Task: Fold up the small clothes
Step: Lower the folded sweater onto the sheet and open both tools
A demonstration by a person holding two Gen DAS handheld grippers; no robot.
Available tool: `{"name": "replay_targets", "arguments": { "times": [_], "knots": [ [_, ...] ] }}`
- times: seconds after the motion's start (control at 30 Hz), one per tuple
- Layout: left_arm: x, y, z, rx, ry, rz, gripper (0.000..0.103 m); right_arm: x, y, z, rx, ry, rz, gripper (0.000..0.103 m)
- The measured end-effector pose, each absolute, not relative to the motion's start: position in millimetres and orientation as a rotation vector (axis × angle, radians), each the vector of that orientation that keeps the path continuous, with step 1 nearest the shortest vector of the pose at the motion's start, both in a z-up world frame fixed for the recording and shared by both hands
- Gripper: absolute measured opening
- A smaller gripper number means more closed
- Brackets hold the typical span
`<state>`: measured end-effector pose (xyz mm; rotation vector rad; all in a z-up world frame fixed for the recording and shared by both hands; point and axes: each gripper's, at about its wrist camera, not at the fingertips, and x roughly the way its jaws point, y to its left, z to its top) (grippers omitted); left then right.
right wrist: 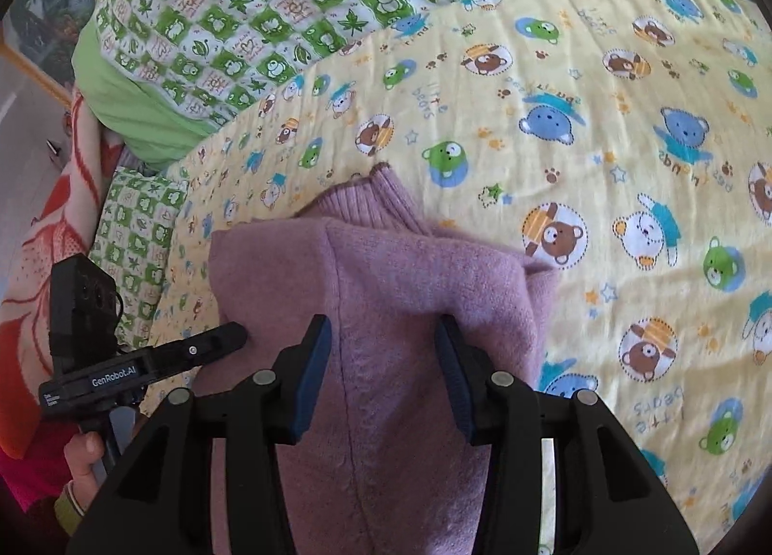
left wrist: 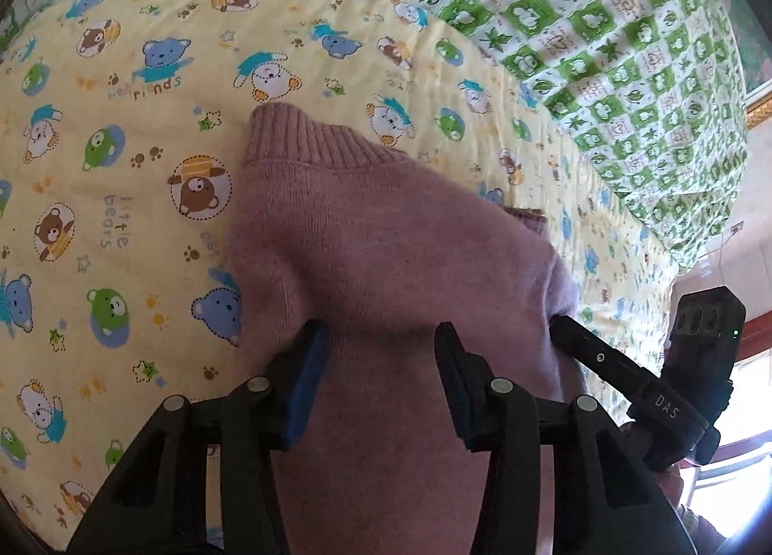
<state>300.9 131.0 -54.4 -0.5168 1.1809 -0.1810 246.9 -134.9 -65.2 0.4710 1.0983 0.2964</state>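
Observation:
A small pink knit sweater (left wrist: 362, 227) lies bunched on the yellow bear-print sheet (left wrist: 120, 145), its ribbed band (left wrist: 309, 135) pointing away from me. My left gripper (left wrist: 381, 338) is shut on a thick fold of it; the fabric fills the gap between both blue pads and runs back under the camera. In the right wrist view the same sweater (right wrist: 410, 265) shows a seam down its middle, and my right gripper (right wrist: 383, 328) is shut on another thick fold. The two grippers sit side by side: the right one's finger (left wrist: 579, 342) touches the sweater's edge, the left one's finger (right wrist: 212, 342) likewise.
A green frog-print quilt (left wrist: 603, 24) is heaped along the far side of the bed. A matching pillow (right wrist: 140, 227) and a red-orange blanket (right wrist: 43, 265) lie at the bed's edge. A person's hand (right wrist: 87, 453) holds the left gripper's handle.

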Motion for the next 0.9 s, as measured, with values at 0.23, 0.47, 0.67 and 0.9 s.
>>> {"name": "replay_targets", "arguments": {
  "times": [0.23, 0.47, 0.67, 0.9],
  "knots": [
    [245, 132, -19, -0.506, 1.133, -0.207, 0.058, 217, -139, -32, 0.454, 1.07, 0.335, 0.047],
    [168, 125, -6, -0.462, 1.141, -0.197, 0.06, 140, -138, -3, 0.301, 1.032, 0.438, 0.047],
    [134, 112, -25, -0.416, 1.204, -0.18, 0.061, 92, -126, -13, 0.231, 1.08, 0.515, 0.047],
    [123, 112, -53, -0.427, 1.248, -0.163, 0.069, 89, -147, -61, 0.259, 1.183, 0.375, 0.031]
  ]
}}
